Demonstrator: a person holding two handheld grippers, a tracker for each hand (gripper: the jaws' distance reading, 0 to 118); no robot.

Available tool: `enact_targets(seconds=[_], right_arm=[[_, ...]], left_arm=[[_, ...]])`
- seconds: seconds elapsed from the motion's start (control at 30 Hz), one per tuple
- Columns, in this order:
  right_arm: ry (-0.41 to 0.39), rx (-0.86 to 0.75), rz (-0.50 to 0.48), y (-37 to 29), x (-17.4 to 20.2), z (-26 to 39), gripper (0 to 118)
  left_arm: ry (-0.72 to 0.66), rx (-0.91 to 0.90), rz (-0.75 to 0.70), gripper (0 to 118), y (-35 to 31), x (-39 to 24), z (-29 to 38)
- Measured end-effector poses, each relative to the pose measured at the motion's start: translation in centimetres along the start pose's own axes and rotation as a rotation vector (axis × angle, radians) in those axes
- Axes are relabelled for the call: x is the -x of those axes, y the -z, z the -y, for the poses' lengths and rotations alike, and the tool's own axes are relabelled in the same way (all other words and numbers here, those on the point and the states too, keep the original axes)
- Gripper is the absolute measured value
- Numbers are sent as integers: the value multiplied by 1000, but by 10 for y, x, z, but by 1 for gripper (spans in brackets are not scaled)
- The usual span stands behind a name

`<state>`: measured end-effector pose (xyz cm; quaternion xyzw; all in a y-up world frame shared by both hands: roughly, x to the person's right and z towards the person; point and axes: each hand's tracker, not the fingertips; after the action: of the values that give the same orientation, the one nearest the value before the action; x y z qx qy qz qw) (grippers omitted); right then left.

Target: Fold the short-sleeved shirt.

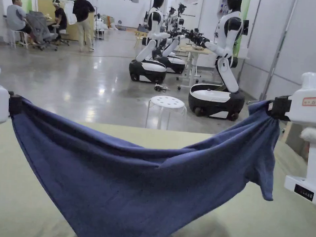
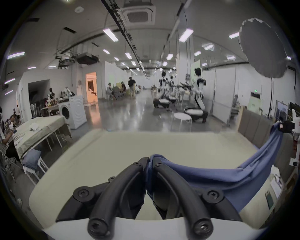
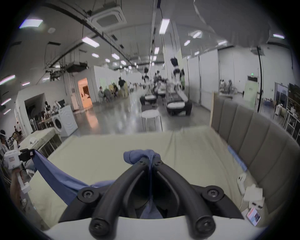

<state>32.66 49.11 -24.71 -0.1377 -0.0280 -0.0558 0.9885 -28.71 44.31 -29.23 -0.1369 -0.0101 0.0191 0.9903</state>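
Pale green bed (image 1: 34, 197) – blue shirt's (image 1: 134, 185) sagging middle seems to rest on it.

The shirt (image 1: 134, 185) runs off the bottom edge in the head view, so its lower hem is out of sight. The left gripper (image 1: 14, 104) is cut by the left edge, its body only partly showing. The right gripper (image 1: 276, 107) is clipped at the right edge. Far back, the seated people (image 1: 17, 17) are too small to make out.
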Motion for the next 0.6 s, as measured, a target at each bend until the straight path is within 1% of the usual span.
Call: enact_targets(seconds=[0.07,0.13,0.27,0.37,0.43,0.5,0.6], right_arm=[[18,-64,-7,-10,5,-29,3],[4,-110,7,-15,9,-52,3],[1,-129,27,-3,12,-68,3],[-1,-100,62,23,10,-53,3],[15,-58,83,41,6,-30,3],[48,-26,113,57,1,0,3],[93,-12,124,63,-11,29,3]], left_arm=[[-18,-37,18,6,-2,-2,-32],[-30,-81,8,6,1,-4,-58],[-4,-102,-24,6,17,-3,-79],[20,-48,-43,6,40,-5,-62],[-22,11,-47,6,62,-2,-34],[-54,30,-54,6,76,-2,-5],[-67,43,-52,6,83,1,22]])
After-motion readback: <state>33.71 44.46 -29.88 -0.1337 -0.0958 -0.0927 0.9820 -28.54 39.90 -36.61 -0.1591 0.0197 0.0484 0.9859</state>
